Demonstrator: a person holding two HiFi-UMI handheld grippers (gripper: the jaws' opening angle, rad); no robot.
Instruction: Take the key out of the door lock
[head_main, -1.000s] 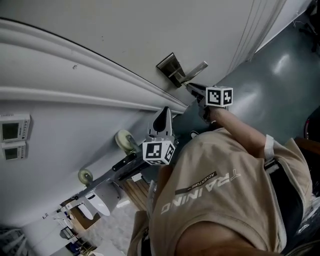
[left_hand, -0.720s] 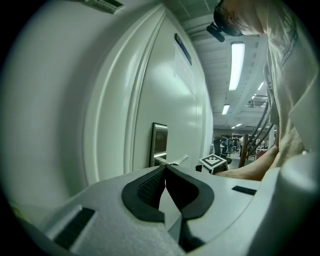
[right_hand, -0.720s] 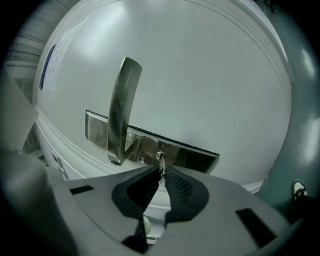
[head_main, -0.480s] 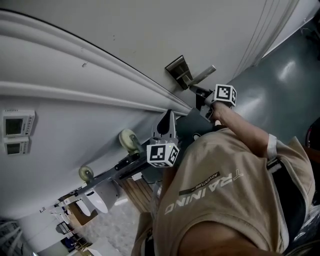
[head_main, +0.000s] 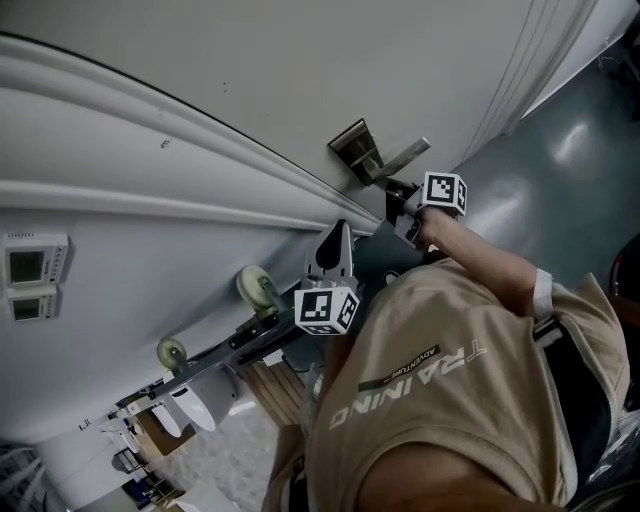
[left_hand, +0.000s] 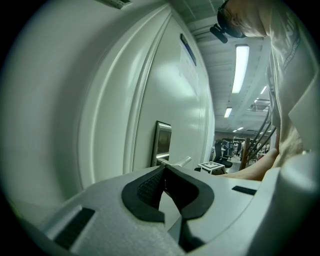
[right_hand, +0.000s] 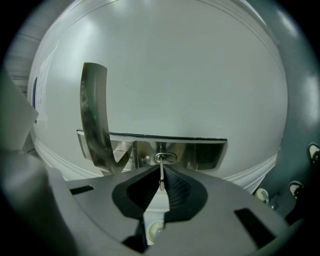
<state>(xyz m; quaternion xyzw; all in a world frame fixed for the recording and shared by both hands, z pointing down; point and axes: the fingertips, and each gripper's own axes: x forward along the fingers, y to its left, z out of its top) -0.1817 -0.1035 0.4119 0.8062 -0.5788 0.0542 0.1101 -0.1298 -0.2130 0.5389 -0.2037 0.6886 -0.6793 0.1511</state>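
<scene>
The right claw (right_hand: 161, 169) is shut on the key (right_hand: 160, 176), pinching its thin bow edge-on between the pads. The key's shaft sits in the keyhole at the middle of the lock plate (right_hand: 200, 154) on the door (right_hand: 175, 75). The left claw (left_hand: 164, 170) hangs well below and to the side of the lock plate, closed on nothing.

The likely trouble is a pull that is not straight out from the lock plate: the shaft could bind or bend. If the key is not turned to its release position, it will not come out, and the pads may slide off the narrow metal. The handle (right_hand: 94, 115) just beside the lock plate could also be knocked
</scene>
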